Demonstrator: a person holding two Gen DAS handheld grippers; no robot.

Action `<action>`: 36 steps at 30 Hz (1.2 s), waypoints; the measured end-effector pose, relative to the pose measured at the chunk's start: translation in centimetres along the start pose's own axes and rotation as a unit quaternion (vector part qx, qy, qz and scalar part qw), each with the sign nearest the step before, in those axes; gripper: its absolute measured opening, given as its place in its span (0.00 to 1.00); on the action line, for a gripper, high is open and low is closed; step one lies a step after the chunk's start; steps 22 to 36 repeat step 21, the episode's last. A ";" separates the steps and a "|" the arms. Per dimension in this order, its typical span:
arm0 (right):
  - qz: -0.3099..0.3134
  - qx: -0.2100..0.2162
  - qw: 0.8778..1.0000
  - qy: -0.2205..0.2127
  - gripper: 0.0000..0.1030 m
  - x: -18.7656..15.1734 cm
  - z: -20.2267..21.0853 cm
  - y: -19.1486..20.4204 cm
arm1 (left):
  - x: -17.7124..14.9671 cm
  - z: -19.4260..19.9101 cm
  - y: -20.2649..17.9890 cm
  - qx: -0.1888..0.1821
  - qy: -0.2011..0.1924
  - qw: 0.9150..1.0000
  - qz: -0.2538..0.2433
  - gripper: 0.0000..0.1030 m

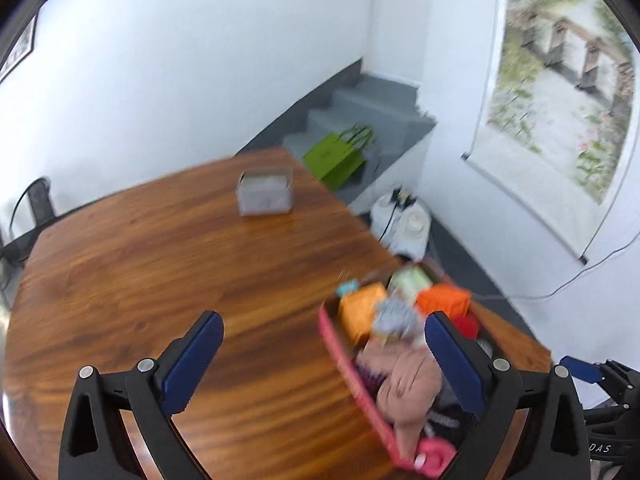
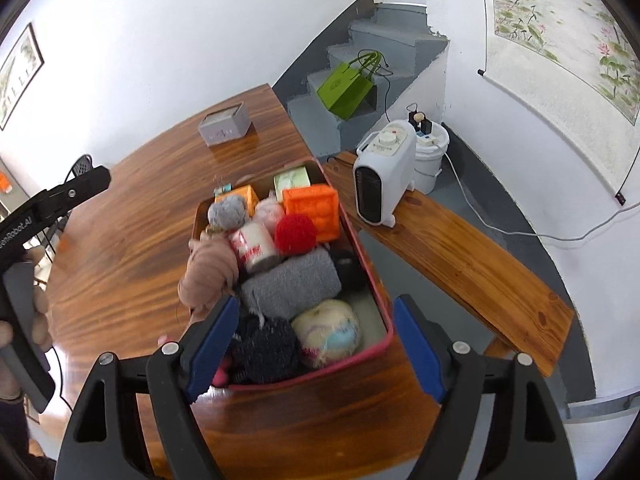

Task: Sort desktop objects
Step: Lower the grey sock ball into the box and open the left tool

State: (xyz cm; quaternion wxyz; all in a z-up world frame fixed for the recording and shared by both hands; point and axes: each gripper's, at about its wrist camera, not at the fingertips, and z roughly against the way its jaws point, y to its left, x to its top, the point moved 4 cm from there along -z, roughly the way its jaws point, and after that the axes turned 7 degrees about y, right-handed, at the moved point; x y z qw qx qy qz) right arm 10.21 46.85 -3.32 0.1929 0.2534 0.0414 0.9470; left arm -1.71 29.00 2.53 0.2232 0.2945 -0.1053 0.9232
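Both grippers, left gripper [image 1: 322,354] and right gripper [image 2: 312,344], hover with fingers spread, holding nothing. The pink tray [image 2: 362,246] sits crammed at twelve o'clock, likely awaiting unloading onto the surface [image 2: 132,236].

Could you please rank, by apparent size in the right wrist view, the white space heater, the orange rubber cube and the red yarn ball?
1. White space heater, though it stands farther off.
2. Orange rubber cube.
3. Red yarn ball.

Left hand-held gripper [image 2: 56,196] handle: partial "...onRobot.AI". Right hand-held gripper [image 1: 576,372] body at 4 o'clock: "...DAS". Other labels too blurred/small.
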 end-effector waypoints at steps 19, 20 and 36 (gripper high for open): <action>-0.021 -0.019 1.000 0.003 0.80 -2.5 0.9 -0.3 | -2.3 0.8 -4.8 -0.068 0.082 0.994 -0.037 0.99; -0.025 -0.020 0.999 0.002 0.80 -2.6 1.0 -0.5 | -2.4 0.8 -5.4 -0.078 0.081 0.993 -0.042 0.99; -0.029 -0.022 0.999 0.001 0.80 -2.8 1.1 -0.7 | -2.5 0.8 -6.0 -0.088 0.080 0.992 -0.046 0.99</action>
